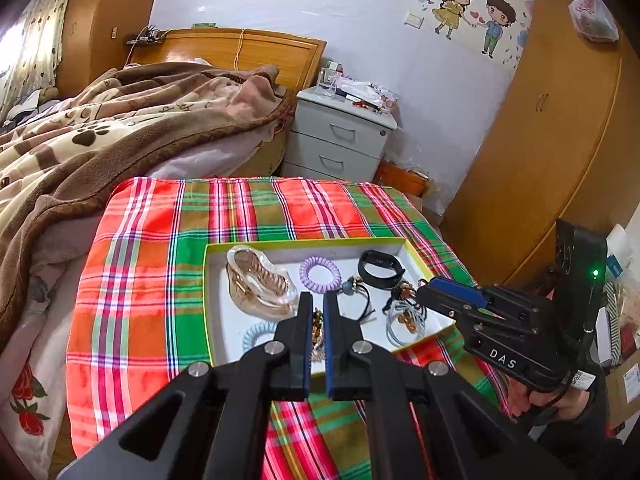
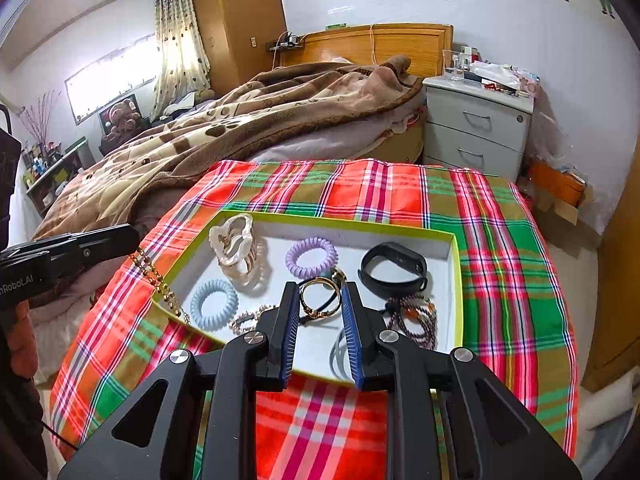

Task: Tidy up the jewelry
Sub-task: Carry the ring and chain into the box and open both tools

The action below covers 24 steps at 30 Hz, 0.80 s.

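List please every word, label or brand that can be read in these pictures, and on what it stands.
"DAS": white letters on the black body of the right tool.
"nRobot.AI": white letters on the body of the left tool, cut off at the picture's edge.
Wall sticker: writing at its top, too small to read.
Cardboard box label: blurred, unreadable.

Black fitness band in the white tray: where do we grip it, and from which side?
Probably from above. The black fitness band lies as an open loop, hole up, in the white green-rimmed tray. Put one finger inside and one outside, and pinch the thin strap at its left bend. The near side crowds the dark beaded bracelet.
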Each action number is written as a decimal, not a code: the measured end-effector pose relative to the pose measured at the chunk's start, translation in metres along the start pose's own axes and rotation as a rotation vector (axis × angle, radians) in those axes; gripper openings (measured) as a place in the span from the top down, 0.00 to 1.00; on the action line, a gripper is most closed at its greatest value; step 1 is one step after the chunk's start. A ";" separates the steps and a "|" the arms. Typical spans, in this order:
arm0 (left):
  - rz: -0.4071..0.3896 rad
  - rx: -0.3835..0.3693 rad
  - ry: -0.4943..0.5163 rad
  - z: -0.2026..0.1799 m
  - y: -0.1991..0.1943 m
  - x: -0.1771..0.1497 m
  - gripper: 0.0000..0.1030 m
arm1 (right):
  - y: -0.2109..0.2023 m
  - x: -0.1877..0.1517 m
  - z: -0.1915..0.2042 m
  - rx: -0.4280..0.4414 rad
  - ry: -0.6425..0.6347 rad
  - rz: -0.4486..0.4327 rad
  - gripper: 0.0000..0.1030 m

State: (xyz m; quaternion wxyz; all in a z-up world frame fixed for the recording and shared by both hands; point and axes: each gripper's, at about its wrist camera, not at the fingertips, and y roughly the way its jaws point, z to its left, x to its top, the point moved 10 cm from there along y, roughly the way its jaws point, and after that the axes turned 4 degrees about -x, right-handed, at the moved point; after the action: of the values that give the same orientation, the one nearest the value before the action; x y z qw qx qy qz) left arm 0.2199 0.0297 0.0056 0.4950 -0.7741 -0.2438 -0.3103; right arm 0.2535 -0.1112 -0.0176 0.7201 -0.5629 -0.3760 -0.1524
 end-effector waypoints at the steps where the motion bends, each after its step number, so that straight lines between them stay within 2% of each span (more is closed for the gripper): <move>1: 0.000 -0.001 0.000 0.000 0.002 0.002 0.95 | 0.003 0.001 0.001 0.002 -0.002 0.002 0.78; 7: -0.010 0.002 -0.017 0.009 0.010 0.011 0.95 | 0.020 0.008 0.007 0.019 -0.016 0.020 0.78; 15: 0.064 -0.008 -0.059 0.021 0.040 -0.014 0.95 | 0.049 0.009 0.022 0.089 -0.020 0.072 0.78; 24: 0.107 0.024 -0.058 0.032 0.056 -0.028 0.95 | 0.072 0.006 0.034 0.113 -0.061 0.114 0.78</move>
State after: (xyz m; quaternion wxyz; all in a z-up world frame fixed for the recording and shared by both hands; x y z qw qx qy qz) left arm 0.2467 0.0349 -0.0593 0.5129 -0.7887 -0.2203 -0.2577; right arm 0.2915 -0.0556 -0.0607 0.7464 -0.5463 -0.3732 -0.0726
